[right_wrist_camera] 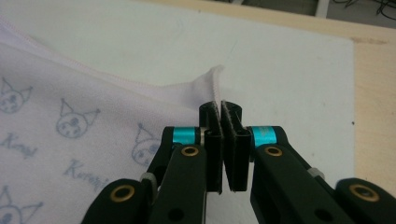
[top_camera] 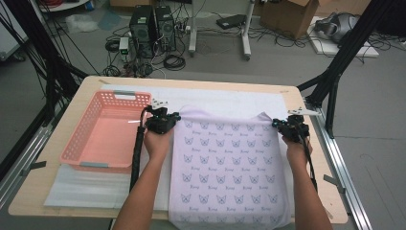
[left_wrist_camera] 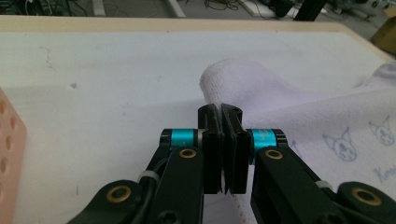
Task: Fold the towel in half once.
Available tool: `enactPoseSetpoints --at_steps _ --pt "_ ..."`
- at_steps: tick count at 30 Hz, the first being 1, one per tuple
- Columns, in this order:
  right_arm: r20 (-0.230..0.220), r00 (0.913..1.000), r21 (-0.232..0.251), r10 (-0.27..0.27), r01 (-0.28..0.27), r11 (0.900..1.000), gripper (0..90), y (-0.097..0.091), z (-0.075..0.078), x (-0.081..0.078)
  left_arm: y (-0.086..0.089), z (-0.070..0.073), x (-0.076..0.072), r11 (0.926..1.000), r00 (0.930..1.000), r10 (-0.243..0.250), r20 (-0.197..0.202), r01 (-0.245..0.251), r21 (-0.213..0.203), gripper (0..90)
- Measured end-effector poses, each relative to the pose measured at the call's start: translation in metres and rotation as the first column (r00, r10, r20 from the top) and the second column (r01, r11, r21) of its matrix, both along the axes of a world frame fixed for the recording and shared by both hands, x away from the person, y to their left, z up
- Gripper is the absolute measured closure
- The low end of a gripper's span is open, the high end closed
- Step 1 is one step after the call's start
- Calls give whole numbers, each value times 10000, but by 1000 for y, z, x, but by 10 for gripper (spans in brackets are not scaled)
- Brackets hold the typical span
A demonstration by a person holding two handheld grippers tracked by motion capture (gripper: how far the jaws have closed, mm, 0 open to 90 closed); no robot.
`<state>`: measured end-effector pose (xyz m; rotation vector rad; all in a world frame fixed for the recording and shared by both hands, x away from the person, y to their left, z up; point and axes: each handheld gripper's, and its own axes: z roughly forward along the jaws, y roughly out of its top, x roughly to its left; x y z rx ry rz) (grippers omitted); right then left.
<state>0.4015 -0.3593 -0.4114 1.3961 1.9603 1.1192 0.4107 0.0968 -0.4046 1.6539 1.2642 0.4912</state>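
One pale lilac terry towel printed with rows of small blue cat-face motifs (top_camera: pixel 229 167), spread flat on the near right half of the table, its near edge hanging at the table's front; its two far corners are lifted off the surface, one by each tool. Left black two-jaw hand-held gripper (top_camera: pixel 173 116), at the towel's far left corner: jaws pressed together on the cloth, which bunches up in a rounded fold just beyond the tips in the left gripper view (left_wrist_camera: pixel 222 112). Right black two-jaw hand-held gripper (top_camera: pixel 279 122), at the far right corner: jaws likewise pinched tight on the hemmed corner, a small peak of fabric standing above the tips in the right gripper view (right_wrist_camera: pixel 220 108). Two forearms enter from the near edge, one hand behind each gripper. One salmon-pink perforated plastic basket with grey handle strips (top_camera: pixel 86 143), rectangular, on the table's left side, just beside the left gripper. One white padded sheet (top_camera: pixel 230 99) under towel and basket. One pale wooden table with rounded corners (top_camera: pixel 91 84). Room: grey floor, two black computer towers (top_camera: pixel 153 29) with tangled cables beyond the table, black frame struts at both sides, one brown cardboard box (top_camera: pixel 287 14) at the far right.
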Motion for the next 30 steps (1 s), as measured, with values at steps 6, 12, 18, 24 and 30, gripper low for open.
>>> enactPoseSetpoints --at_steps 6,12,18,24,30 --pt "303 9989 626 358 -376 9973 881 -7 11 -8 2 8 -9 9990 9990 -439 62 438 99 870" --pt "387 9951 779 908 -936 9926 880 -9 19 -27 7 11 -32 9956 9956 -934 95 935 -49 868" --pt "421 9910 717 1272 -1300 9889 879 -12 23 -51 7 14 -60 9917 9910 -1285 382 1283 89 867" --pt "557 9857 813 1592 -1634 9832 878 -13 23 -81 7 9 -90 9854 9839 -1700 544 1691 216 867" --pt "487 9822 763 1816 -1849 9798 878 -16 15 -111 8 0 -114 9782 9764 -2070 613 2054 319 866"
